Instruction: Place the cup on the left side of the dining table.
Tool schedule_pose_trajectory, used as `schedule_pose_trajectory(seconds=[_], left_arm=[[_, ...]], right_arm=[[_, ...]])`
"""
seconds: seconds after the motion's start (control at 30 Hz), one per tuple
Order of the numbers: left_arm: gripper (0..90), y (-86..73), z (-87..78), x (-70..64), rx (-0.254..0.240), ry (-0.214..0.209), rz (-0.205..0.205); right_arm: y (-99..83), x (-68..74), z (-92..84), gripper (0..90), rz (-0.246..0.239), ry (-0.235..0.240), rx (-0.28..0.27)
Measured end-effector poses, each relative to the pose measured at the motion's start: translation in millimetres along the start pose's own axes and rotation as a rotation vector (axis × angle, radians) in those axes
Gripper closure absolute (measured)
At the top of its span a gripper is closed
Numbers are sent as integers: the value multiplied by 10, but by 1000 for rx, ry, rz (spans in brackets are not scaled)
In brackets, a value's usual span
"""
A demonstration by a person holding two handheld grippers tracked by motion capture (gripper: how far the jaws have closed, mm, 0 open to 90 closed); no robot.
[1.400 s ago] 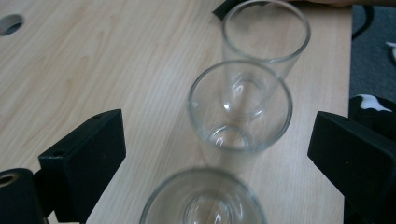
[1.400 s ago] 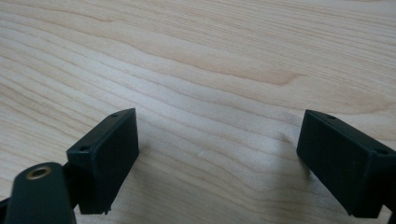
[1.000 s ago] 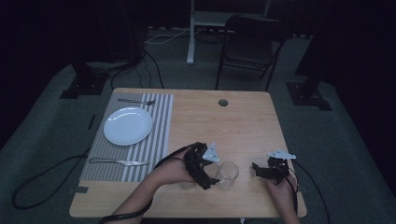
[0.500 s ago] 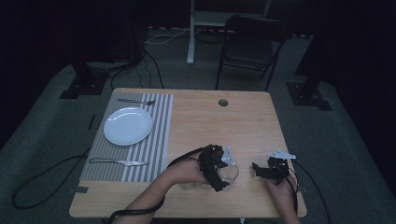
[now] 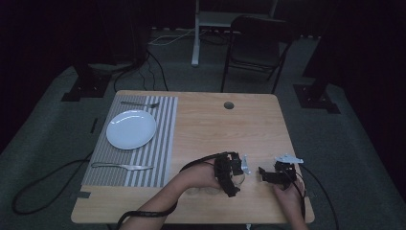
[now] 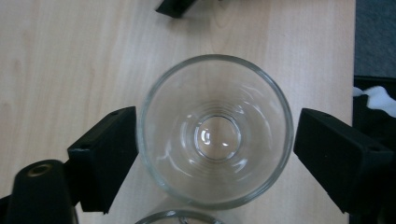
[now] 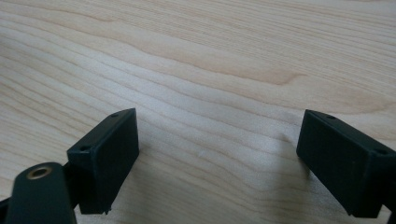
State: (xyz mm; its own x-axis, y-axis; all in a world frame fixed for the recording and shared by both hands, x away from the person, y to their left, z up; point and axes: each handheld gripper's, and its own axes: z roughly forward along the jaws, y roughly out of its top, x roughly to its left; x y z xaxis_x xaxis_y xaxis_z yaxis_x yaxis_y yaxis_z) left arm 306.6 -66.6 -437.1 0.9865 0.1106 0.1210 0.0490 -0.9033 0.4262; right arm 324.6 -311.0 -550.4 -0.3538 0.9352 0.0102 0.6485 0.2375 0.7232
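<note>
Now your left gripper [image 6: 215, 154], jaws just closing, straddles the glass [image 6: 215, 133] near the table's [image 5: 206, 124] front edge to lift it upright, pads barely touching, while your right gripper [image 7: 217, 158] waits wide open.

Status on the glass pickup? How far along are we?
Done: left gripper brackets the empty glass, jaws closing in. In hand: left pad at the wall, a sliver of gap at the other; no firm grip. Left: clamp, lift. Right gripper open over bare table.
</note>
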Motion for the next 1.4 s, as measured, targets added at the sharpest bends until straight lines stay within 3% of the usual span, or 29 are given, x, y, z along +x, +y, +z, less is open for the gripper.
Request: schedule_pose_trajectory(seconds=[0.1, 0.2, 0.3, 0.4, 0.6, 0.87, 1.13, 1.27, 1.4], left_arm=[[152, 23, 40, 0, 25, 14, 0], [248, 38, 50, -1, 35, 24, 6], [261, 51, 54, 16, 48, 9, -11], [273, 49, 59, 49, 49, -20, -55], [285, 43, 47, 83, 31, -49, -71], [287, 56, 41, 117, 31, -13, -83], [287, 61, -49, 218, -7, 8, -112], [287, 55, -119, 303, -11, 56, -138], [287, 21, -184, 395, -26, 71, -172]], right_arm=[[0, 0, 0, 125, -1, 0, 0], [0, 0, 0, 125, -1, 0, 0], [0, 0, 0, 125, -1, 0, 0], [0, 0, 0, 126, -1, 0, 0], [0, 0, 0, 126, -1, 0, 0], [0, 0, 0, 125, -1, 0, 0], [0, -1, 0, 125, -2, 0, 0], [0, -1, -2, 125, -2, 0, 1], [0, -1, -1, 125, -2, 0, 0]])
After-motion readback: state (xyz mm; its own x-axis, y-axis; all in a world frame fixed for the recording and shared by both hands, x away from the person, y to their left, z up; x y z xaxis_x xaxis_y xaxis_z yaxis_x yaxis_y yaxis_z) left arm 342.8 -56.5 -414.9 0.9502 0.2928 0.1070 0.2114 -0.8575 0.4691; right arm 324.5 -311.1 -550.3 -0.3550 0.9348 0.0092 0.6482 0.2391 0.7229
